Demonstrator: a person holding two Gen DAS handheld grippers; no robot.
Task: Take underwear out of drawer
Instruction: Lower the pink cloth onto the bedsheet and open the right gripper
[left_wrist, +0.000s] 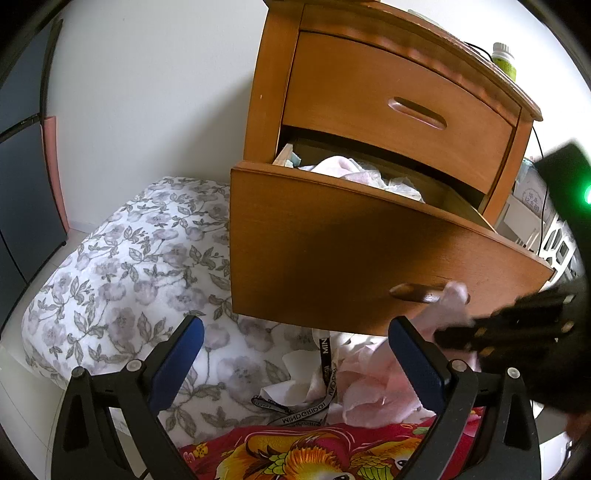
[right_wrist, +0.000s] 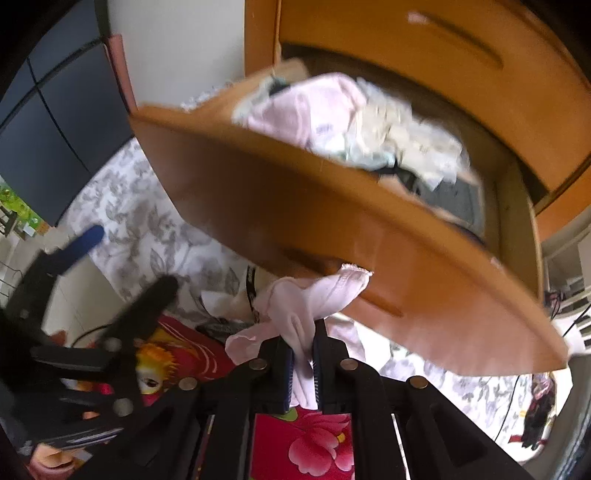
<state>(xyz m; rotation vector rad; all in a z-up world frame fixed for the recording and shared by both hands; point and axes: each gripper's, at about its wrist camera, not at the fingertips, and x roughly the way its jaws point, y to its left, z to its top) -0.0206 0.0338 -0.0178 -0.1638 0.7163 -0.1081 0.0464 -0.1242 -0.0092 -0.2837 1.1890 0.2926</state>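
Observation:
The lower drawer (left_wrist: 332, 243) of a wooden nightstand (left_wrist: 273, 92) stands pulled out, with pink and white underwear (left_wrist: 354, 173) heaped inside (right_wrist: 325, 114). My right gripper (right_wrist: 303, 345) is shut on a pale pink pair of underwear (right_wrist: 321, 295), which hangs in front of the drawer's face. In the left wrist view that gripper (left_wrist: 454, 336) is a blurred black shape low at the right, with the pink cloth (left_wrist: 452, 301) at its tip. My left gripper (left_wrist: 301, 356) hangs open over the bed with nothing between its blue pads (left_wrist: 184, 354).
Below the drawer lies a bed with a grey floral duvet (left_wrist: 122, 266) and a red flowered cloth (left_wrist: 314, 450). Pink and white garments (left_wrist: 369, 387) and a black printed band (left_wrist: 325, 373) are piled there. A closed upper drawer (left_wrist: 399, 110) sits above; a bottle (left_wrist: 504, 59) stands on top.

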